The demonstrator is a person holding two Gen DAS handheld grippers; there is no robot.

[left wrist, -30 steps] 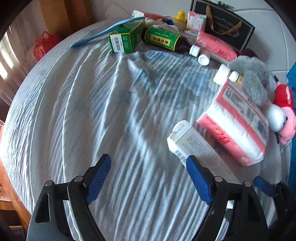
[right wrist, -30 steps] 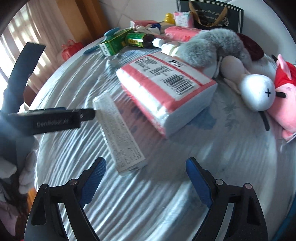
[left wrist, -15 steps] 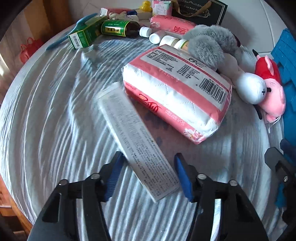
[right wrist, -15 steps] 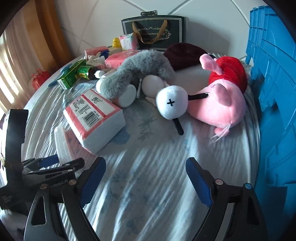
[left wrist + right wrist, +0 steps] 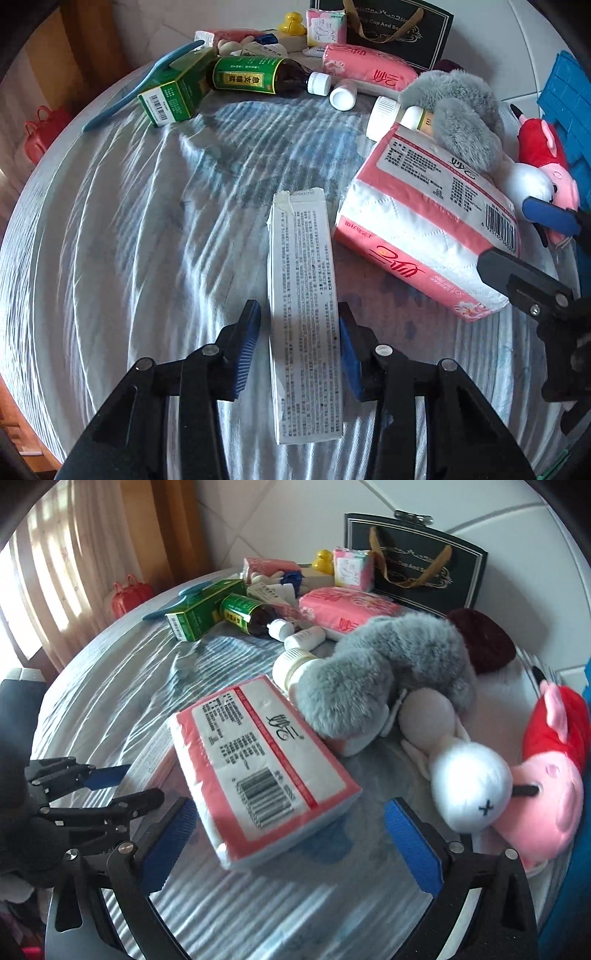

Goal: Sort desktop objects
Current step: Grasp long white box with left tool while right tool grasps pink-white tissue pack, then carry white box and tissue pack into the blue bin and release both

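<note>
A long white printed box (image 5: 301, 280) lies flat on the striped cloth of the round table (image 5: 129, 221). My left gripper (image 5: 298, 325) straddles its near half, jaws closing. The right pad touches the box's edge, while a thin gap remains at the left pad (image 5: 251, 332). A pink-and-white tissue pack (image 5: 258, 753) lies just right of the box. My right gripper (image 5: 290, 843) stands wide around the pack's near corner, jaws opening and both pads clear of it. In the right wrist view the box is mostly hidden behind the pack.
At the back lie a green box (image 5: 173, 96), a brown bottle (image 5: 255, 75), small white bottles, a second pink pack (image 5: 369, 72) and a black gift bag (image 5: 388, 29). A grey plush (image 5: 461, 118), a pink pig plush (image 5: 546, 786) and a blue crate (image 5: 569, 103) crowd the right.
My left gripper came over the white box and its jaws narrowed around it. The right gripper swung left from the plush toys to the tissue pack and its jaws widened.
</note>
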